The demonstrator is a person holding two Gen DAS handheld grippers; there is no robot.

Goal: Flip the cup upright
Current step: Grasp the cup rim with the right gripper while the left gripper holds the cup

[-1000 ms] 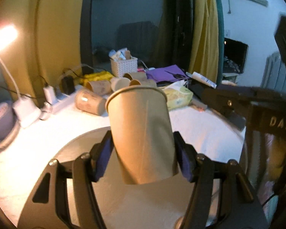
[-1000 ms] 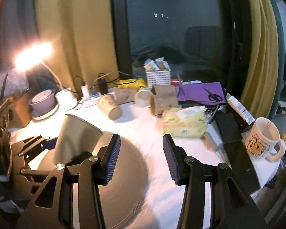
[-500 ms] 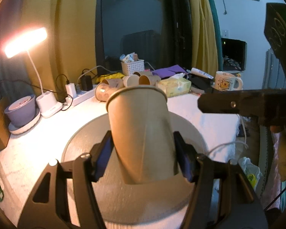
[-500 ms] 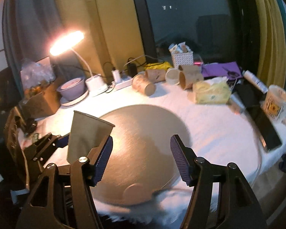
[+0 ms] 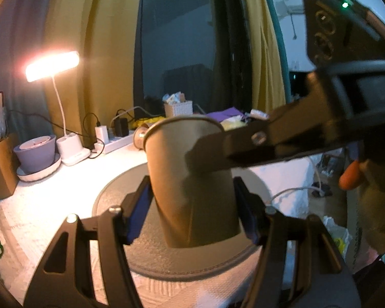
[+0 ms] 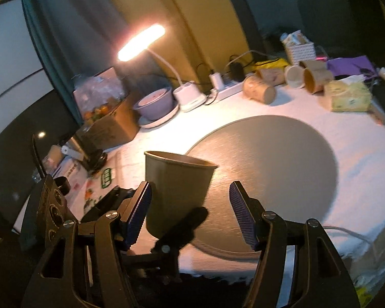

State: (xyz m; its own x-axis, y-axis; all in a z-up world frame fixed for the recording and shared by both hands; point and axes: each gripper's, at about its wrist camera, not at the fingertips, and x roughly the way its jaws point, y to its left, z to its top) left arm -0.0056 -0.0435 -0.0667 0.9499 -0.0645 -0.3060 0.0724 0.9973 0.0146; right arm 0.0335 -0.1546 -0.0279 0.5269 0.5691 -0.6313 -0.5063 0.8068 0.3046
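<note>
White-covered bench (image 6: 308,107) carrying a round grey mat (image 6: 282,159), with a lit desk lamp (image 6: 141,42) at the back. Above the mat's near edge, tan paper cup (image 5: 192,179) mouth up, slightly tilted, clamped between the blue pads of the left tool (image 5: 195,215). Right tool (image 6: 191,213) spread wide, gripping nothing, close beside the cup.

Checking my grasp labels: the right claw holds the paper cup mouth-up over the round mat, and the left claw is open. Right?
No, swapped. The left wrist view shows the left claw clamping the paper cup; the right claw is open. Mouth-up over the round mat holds.
</note>
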